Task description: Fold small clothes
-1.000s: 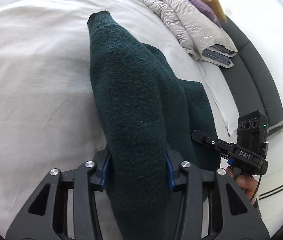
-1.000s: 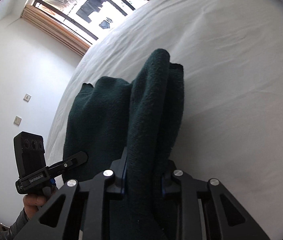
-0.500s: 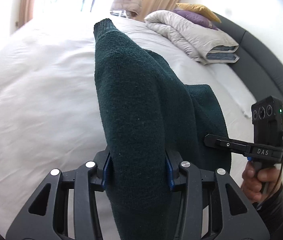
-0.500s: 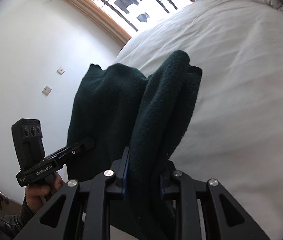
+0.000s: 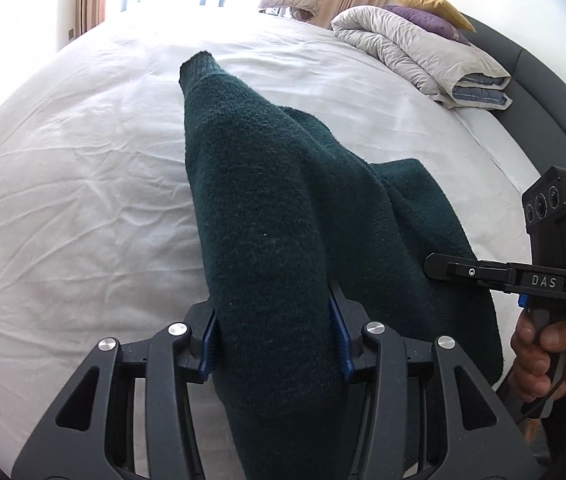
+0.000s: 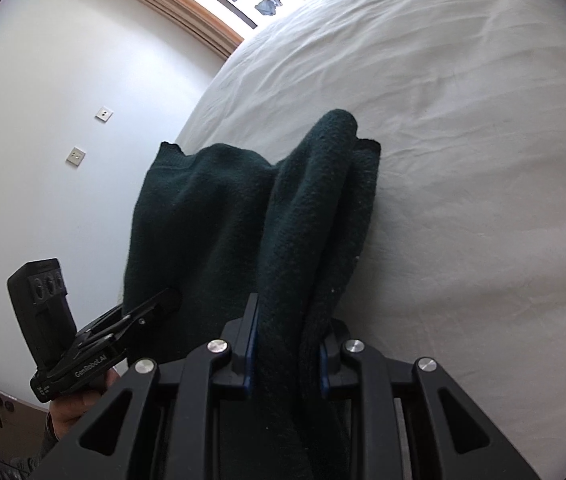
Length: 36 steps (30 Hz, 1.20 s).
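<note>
Dark green knit sweater hangs between both grippers above the white bed. Left gripper: jaws easing apart, knit bunched between the pads, apparently touching both. Right gripper, at 3 o'clock in the left view, is clamped on a narrower fold.

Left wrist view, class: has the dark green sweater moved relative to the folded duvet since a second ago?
Yes. The dark green sweater, clamped in the left gripper, now sits lower and further left of the folded duvet, with the window now visible beyond.
</note>
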Each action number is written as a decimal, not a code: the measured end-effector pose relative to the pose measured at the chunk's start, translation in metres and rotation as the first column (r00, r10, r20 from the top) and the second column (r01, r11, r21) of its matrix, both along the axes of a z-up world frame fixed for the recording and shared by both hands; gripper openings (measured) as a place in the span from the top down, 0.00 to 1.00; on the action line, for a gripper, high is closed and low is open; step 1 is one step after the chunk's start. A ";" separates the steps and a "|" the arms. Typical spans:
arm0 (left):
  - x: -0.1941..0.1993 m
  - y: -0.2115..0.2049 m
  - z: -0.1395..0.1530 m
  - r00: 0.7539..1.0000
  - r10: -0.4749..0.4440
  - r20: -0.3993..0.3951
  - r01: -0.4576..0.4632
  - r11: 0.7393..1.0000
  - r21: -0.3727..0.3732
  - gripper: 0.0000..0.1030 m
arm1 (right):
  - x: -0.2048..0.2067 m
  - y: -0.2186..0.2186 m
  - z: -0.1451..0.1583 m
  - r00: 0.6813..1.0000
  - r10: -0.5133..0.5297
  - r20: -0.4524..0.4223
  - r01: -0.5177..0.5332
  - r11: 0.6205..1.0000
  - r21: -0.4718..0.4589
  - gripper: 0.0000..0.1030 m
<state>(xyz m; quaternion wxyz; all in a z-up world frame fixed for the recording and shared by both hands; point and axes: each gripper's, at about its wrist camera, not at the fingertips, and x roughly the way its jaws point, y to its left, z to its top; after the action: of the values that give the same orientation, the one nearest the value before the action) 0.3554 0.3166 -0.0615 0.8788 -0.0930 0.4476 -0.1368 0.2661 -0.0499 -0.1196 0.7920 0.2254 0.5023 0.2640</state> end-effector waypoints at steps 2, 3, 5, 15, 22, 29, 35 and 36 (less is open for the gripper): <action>-0.002 0.002 -0.002 1.000 0.001 0.001 -0.001 1.000 0.002 0.55 | -0.002 0.000 -0.005 1.000 -0.009 -0.005 0.009 1.000 0.005 0.76; -0.001 0.014 -0.013 1.000 0.000 0.001 0.000 1.000 0.001 0.54 | -0.003 -0.002 -0.008 1.000 -0.014 -0.006 0.014 1.000 0.009 0.75; 0.009 0.012 -0.019 1.000 0.001 0.000 -0.001 1.000 0.001 0.52 | -0.007 -0.004 -0.015 1.000 -0.019 -0.005 0.019 1.000 0.016 0.73; 0.023 0.015 -0.049 0.999 0.013 0.053 -0.010 0.998 -0.063 0.30 | -0.014 -0.015 -0.029 0.999 -0.046 0.019 0.043 0.992 0.119 0.64; -0.024 -0.003 0.000 0.947 0.059 0.315 -0.133 0.967 0.218 0.20 | -0.056 -0.017 0.016 0.974 -0.108 0.200 0.138 0.980 -0.142 0.38; -0.102 -0.020 0.075 0.783 0.150 0.603 -0.372 0.891 0.261 0.00 | -0.125 -0.004 0.090 0.834 -0.106 0.541 0.293 0.917 -0.272 0.00; -0.132 -0.014 0.114 0.796 0.167 0.581 -0.353 0.909 0.222 0.00 | -0.172 0.007 0.147 0.688 -0.108 0.718 0.395 0.885 -0.246 0.00; -0.134 -0.013 0.116 0.802 0.172 0.573 -0.355 0.907 0.225 0.00 | -0.178 0.006 0.155 0.668 -0.112 0.736 0.411 0.880 -0.239 0.00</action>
<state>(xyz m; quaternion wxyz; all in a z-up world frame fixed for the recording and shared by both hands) 0.2212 0.3032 0.0543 0.9822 0.0314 0.1800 0.0425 0.0886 -0.0435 0.0358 0.9803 0.0187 0.1656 0.1061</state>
